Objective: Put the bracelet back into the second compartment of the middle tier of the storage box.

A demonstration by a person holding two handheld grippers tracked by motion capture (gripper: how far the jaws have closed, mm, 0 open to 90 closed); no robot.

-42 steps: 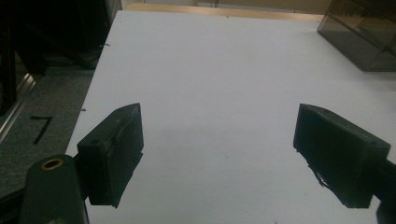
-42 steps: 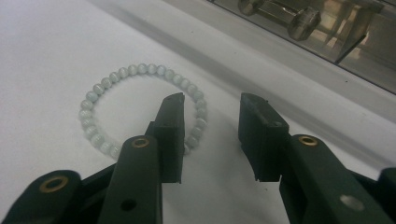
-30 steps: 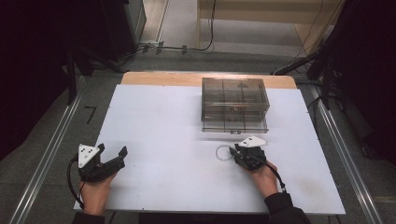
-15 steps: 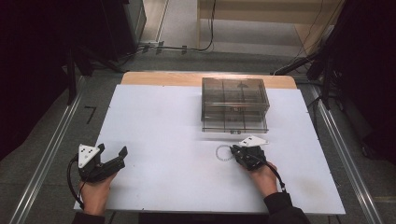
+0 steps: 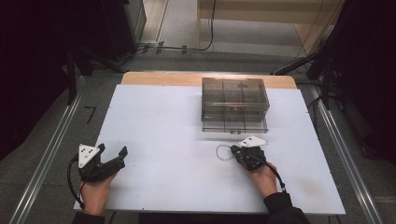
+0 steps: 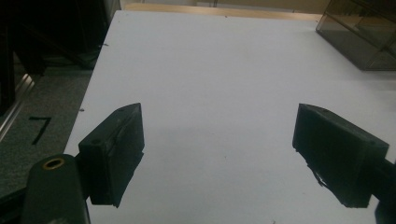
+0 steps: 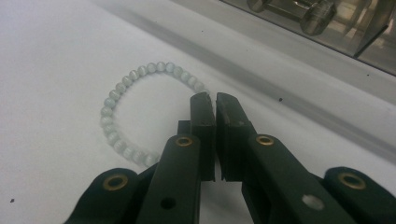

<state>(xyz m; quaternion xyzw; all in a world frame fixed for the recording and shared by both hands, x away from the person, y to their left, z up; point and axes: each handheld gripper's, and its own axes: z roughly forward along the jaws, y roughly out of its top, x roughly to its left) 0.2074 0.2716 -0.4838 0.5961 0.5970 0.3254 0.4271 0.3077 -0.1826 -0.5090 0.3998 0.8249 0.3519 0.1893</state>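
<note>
Lifting the pale green beaded bracelet (image 7: pixel 140 109) off the white tabletop (image 5: pixel 168 126) looks like the step in hand, and doing it well depends on whether the strand is truly pinched. The bracelet lies as an open ring on the table, just in front of the smoky transparent plastic drawer box (image 5: pixel 235 105) and apart from it, with its near-right part running under the tips of the right gripper (image 7: pixel 214 100). That gripper's jaws have just been closing and now stand almost together, a thin slit between them; the beads vanish behind the tips exactly where a grip would be, so whether the strand is caught between the pads cannot be told from here. My judgement is that a slow, straight rise is the safest test: if the ring comes up with the jaws the hold is good, and if it stays flat the jaws should be reopened and set astride a single bead line, low against the table. Dragging sideways risks rolling the beads away. In the high view the right gripper (image 5: pixel 243 154) lies low and nearly level, pointing away from the person and a little to the left, the hand (image 5: pixel 262 177) behind it resting on the table. The left gripper (image 6: pixel 217 140) hovers over bare table at the near left, well apart from the bracelet, its jaws spread wide with nothing between them.
</note>
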